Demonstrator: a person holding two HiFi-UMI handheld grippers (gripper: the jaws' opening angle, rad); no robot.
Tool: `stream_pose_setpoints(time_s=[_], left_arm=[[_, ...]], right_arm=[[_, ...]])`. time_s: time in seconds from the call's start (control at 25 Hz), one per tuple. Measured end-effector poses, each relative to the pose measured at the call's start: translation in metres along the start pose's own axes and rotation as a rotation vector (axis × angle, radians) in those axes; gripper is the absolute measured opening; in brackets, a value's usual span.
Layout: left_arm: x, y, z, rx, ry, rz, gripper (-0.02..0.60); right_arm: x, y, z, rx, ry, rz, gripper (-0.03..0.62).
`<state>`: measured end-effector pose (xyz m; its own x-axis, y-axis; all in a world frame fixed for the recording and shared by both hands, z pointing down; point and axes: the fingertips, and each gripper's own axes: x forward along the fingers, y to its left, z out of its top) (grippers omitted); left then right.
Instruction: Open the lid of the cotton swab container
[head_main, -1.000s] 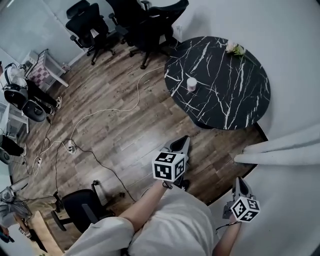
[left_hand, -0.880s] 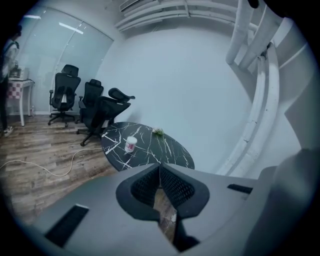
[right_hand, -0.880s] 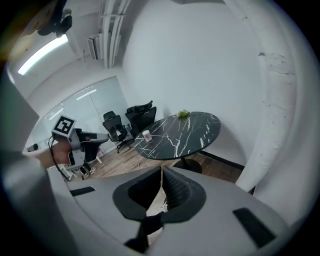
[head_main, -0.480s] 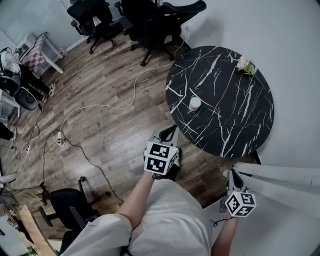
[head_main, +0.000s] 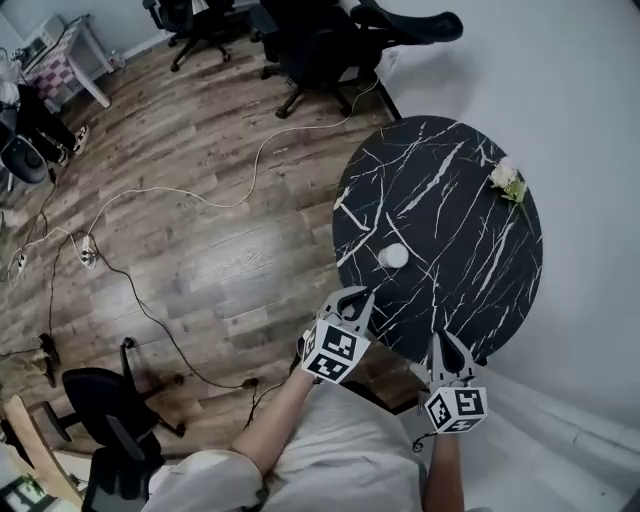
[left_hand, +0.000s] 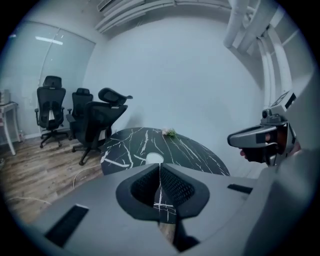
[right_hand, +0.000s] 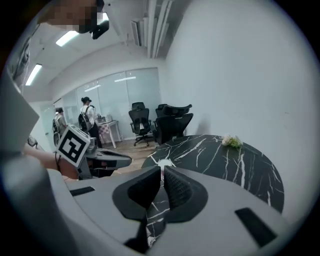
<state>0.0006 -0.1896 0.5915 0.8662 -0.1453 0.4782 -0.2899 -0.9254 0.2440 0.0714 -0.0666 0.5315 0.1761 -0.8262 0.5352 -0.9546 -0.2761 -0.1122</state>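
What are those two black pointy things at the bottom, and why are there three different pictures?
There is no robot here. A person holds a grabbing tool in each hand: the left claw and the right claw. One picture comes from a camera on the person's head, looking down. The other two come from little cameras riding on each claw, looking along its tips. In front of the person is a round black table with white streaks. A small white container stands on it, and a flower lies at its far edge. Both claws are shut and hold nothing.

Black office chairs (head_main: 320, 40); flowers (head_main: 505, 178) on marble table (head_main: 450, 235)
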Motion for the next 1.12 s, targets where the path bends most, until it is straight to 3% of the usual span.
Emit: stream_pose_setpoints(time_s=[0.24,0.28,0.36,0.4,0.68,0.84,0.96,1.12], left_arm=[[0.022,0.019,-0.016,0.004,0.106,-0.058,0.023],[0.023,0.022,-0.014,-0.011,0.110,-0.064,0.023],[0.027,0.028,-0.012,-0.029,0.121,-0.067,0.023],[0.028,0.031,-0.012,-0.030,0.130,-0.063,0.023],[0.035,0.030,0.000,-0.027,0.150,-0.034,0.023],[0.012,0.037,-0.002,-0.034,0.156,0.051,0.023],[-0.008,0.041,-0.006,-0.106,0.154,0.153,0.023],[-0.021,0.033,-0.016,-0.128,0.175,0.213,0.023]], right_arm=[[0.122,0.010,0.016,-0.128,0.116,0.041,0.044],[0.136,0.008,0.016,-0.140,0.132,0.031,0.073],[0.159,0.002,0.017,-0.160,0.153,0.004,0.236],[0.167,-0.001,0.018,-0.174,0.159,-0.012,0.266],[0.215,-0.014,0.000,-0.122,0.221,-0.084,0.288],[0.234,-0.016,-0.023,-0.131,0.295,-0.120,0.296],[0.242,-0.022,-0.031,-0.128,0.320,-0.146,0.295],[0.239,-0.020,-0.023,-0.164,0.270,-0.067,0.294]])
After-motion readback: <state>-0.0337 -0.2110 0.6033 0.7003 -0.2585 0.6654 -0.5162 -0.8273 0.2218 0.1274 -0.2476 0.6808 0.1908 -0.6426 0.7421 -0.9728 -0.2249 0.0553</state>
